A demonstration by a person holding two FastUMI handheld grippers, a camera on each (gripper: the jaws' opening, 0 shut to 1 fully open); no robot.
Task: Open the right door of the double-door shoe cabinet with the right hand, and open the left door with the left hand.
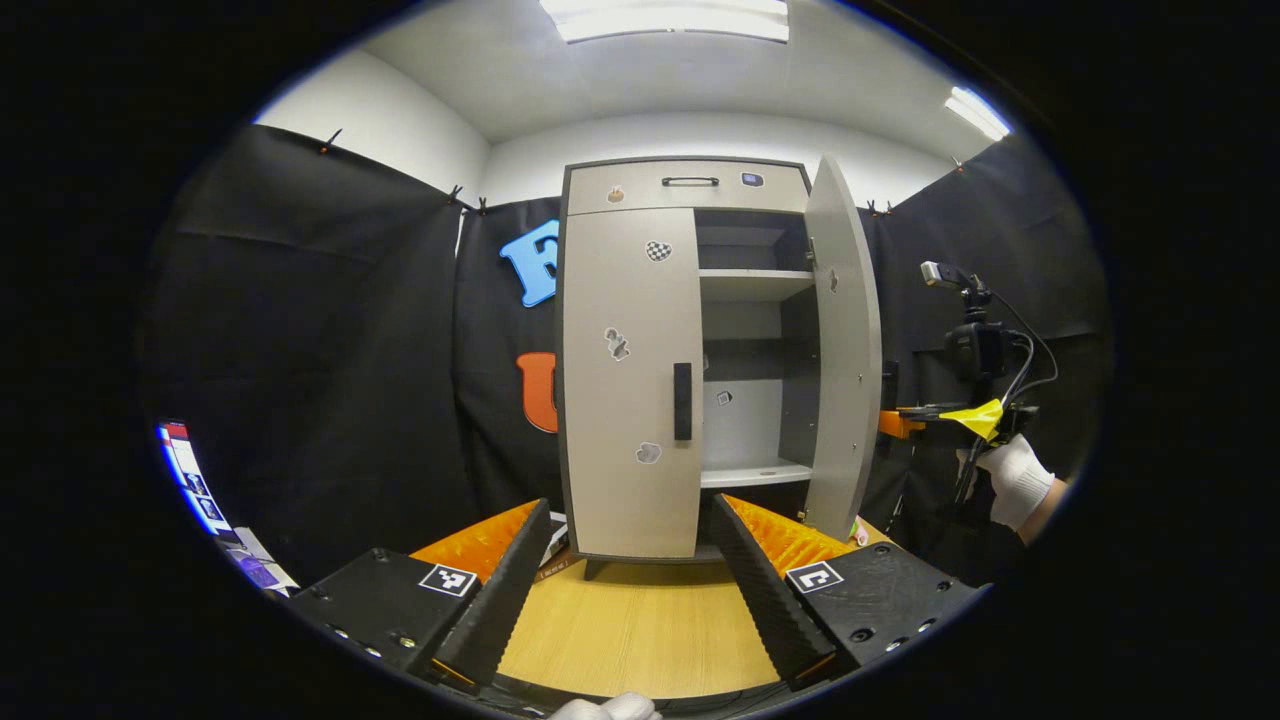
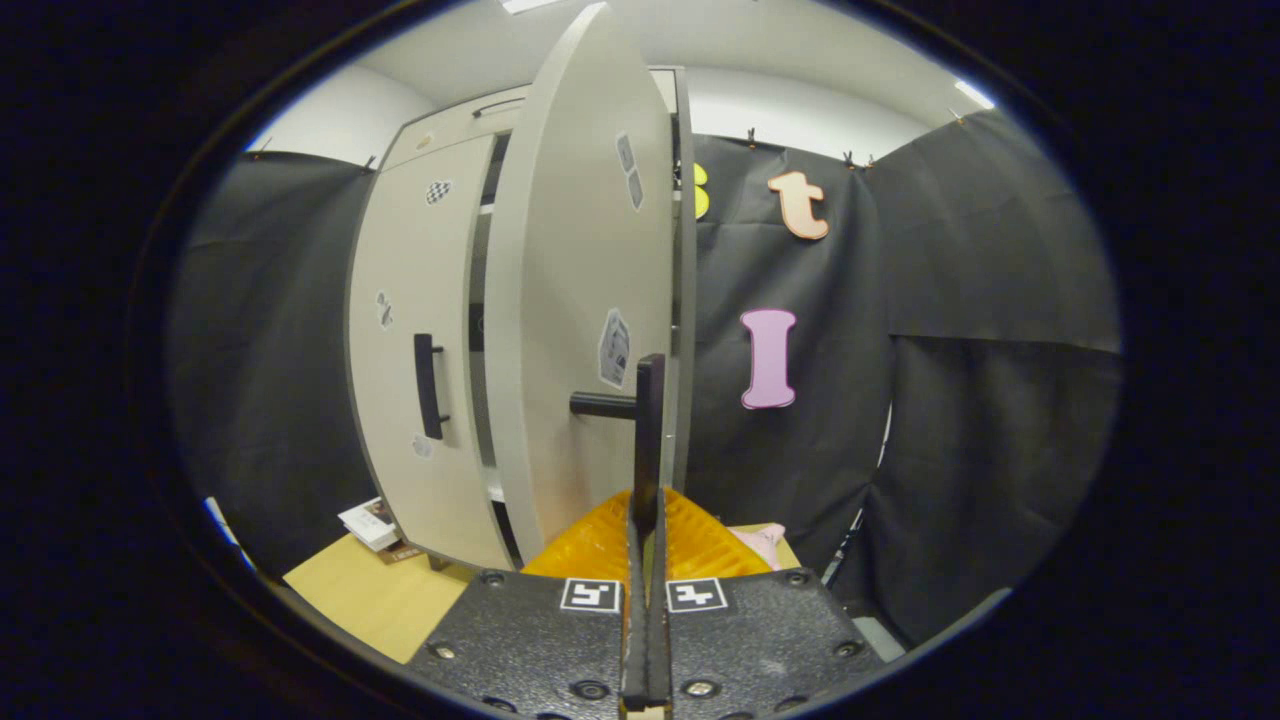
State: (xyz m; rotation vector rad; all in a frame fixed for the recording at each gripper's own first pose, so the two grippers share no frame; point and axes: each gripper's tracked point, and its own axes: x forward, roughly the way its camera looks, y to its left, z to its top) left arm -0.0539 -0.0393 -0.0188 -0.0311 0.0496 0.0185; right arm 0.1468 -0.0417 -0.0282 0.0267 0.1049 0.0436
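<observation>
Wooden counter carries grey double-door shoe cabinet mid-frame. Right door swung open, right gripper jaws clenched on its black handle. Left door closed; left gripper jaws released, well short.

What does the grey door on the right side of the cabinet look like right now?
The grey flat right door of the shoe cabinet stands swung wide open, hinged on its right edge, showing pale shelves inside. It looks like smooth painted board with a few small stickers. Its dark bar handle runs upright, and the right gripper is shut on it. The left door beside it is shut.
</observation>
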